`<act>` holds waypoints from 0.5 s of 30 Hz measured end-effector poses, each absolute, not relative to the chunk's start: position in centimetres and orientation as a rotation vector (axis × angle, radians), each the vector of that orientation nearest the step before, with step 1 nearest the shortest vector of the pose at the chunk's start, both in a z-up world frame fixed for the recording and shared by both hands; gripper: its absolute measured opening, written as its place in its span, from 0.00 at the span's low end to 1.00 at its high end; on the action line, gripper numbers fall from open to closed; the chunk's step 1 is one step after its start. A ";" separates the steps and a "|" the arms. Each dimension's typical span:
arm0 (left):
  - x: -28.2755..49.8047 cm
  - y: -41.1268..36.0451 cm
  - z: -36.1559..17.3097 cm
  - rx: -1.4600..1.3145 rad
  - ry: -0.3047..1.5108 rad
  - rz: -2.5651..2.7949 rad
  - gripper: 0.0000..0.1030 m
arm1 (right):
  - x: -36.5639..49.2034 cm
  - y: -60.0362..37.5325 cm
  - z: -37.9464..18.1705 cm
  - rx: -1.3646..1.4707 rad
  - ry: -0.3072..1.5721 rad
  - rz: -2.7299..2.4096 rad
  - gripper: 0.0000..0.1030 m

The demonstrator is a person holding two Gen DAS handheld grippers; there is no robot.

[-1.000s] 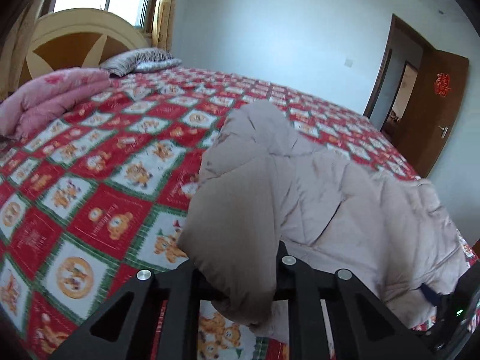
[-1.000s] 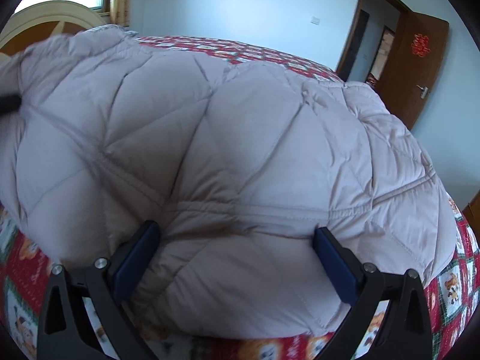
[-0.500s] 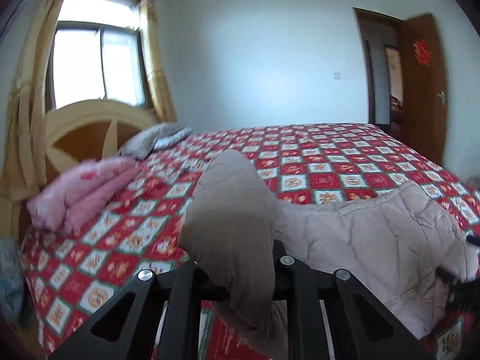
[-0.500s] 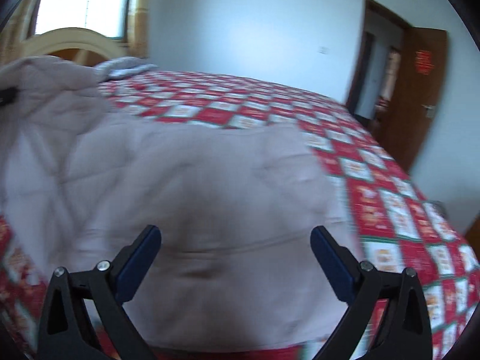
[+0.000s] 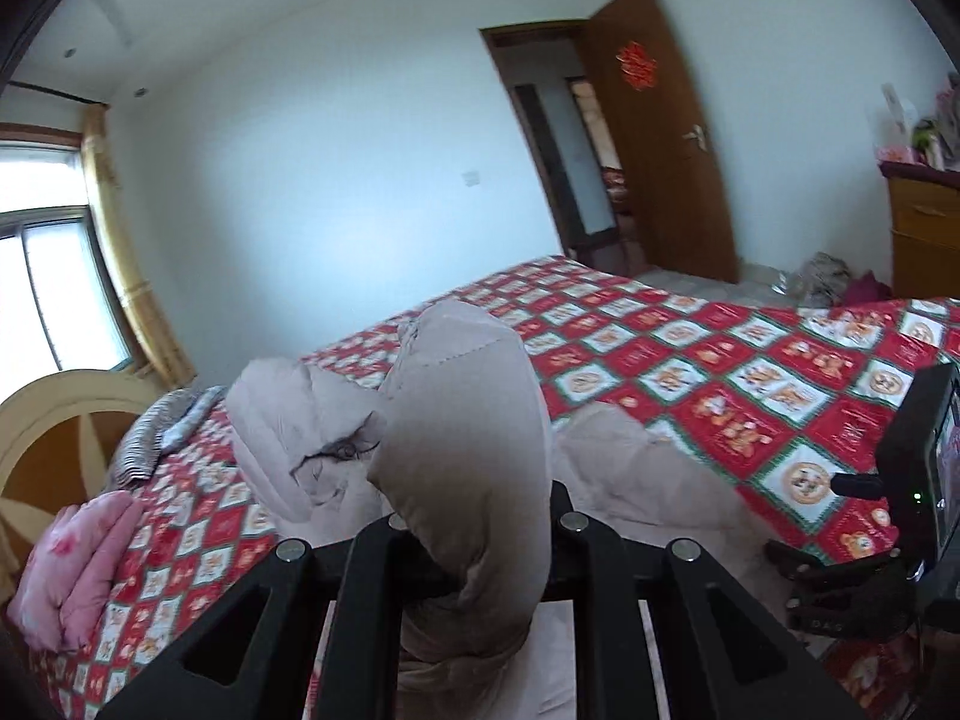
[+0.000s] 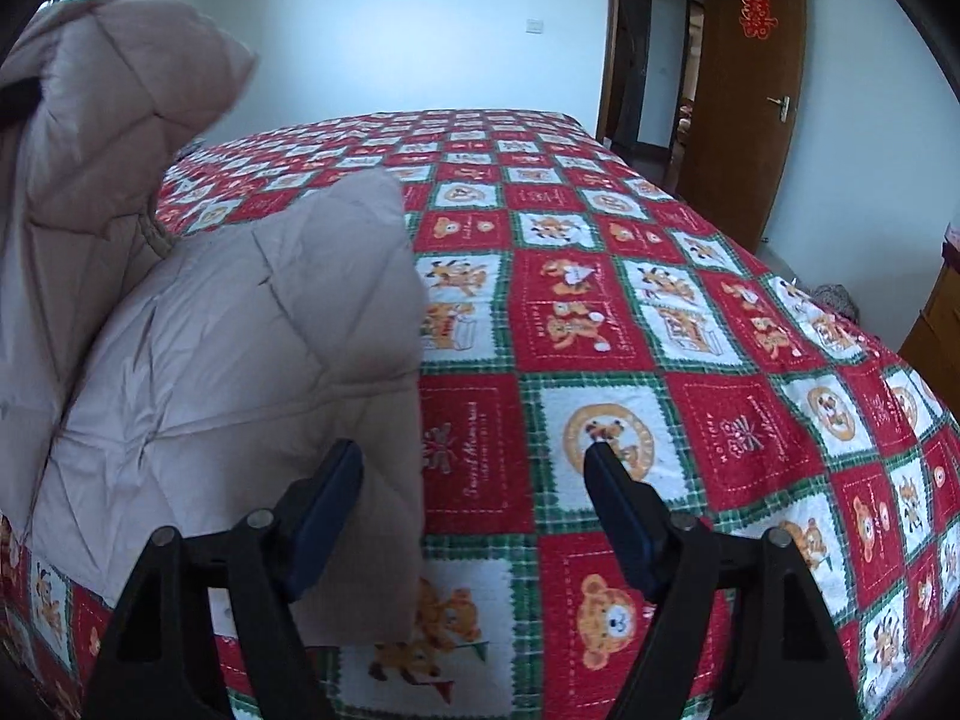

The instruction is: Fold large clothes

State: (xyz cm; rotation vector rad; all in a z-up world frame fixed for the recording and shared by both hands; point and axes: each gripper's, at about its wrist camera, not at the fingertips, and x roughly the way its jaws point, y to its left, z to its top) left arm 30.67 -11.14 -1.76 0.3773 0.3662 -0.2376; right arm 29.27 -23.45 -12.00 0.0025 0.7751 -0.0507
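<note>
A beige quilted puffer jacket [image 5: 456, 432] lies on the bed; it also shows in the right wrist view [image 6: 240, 348]. My left gripper [image 5: 480, 546] is shut on a fold of the jacket and holds it lifted above the bed; the raised part hangs at the upper left of the right wrist view [image 6: 102, 120]. My right gripper [image 6: 474, 510] is open and empty, low over the bedspread, with its left finger [image 6: 327, 504] against the jacket's near right edge. The right gripper's body shows at the right of the left wrist view [image 5: 912, 480].
The bed has a red, green and white bear-patterned bedspread [image 6: 660, 360]. A pink folded quilt [image 5: 72, 564] and striped pillows [image 5: 162, 432] lie by the wooden headboard [image 5: 54, 420]. An open brown door [image 5: 660, 150] and a wooden dresser [image 5: 924, 228] stand beyond the bed.
My left gripper has lifted the jacket fold higher and swung right. My right gripper has narrowed somewhat and moved off the jacket to its right edge, so bare bedspread now lies between its fingers.
</note>
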 end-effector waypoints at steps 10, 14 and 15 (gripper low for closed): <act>32.6 -17.7 -7.2 0.393 0.480 -0.308 0.14 | 29.4 -28.1 -12.9 0.039 0.789 -0.109 0.77; 32.5 -19.9 -10.2 0.444 0.504 -0.352 0.14 | 29.6 -29.1 -13.6 0.050 0.802 -0.132 0.77; 32.4 -20.5 -11.0 0.465 0.507 -0.359 0.14 | 29.6 -29.4 -13.7 0.054 0.807 -0.135 0.77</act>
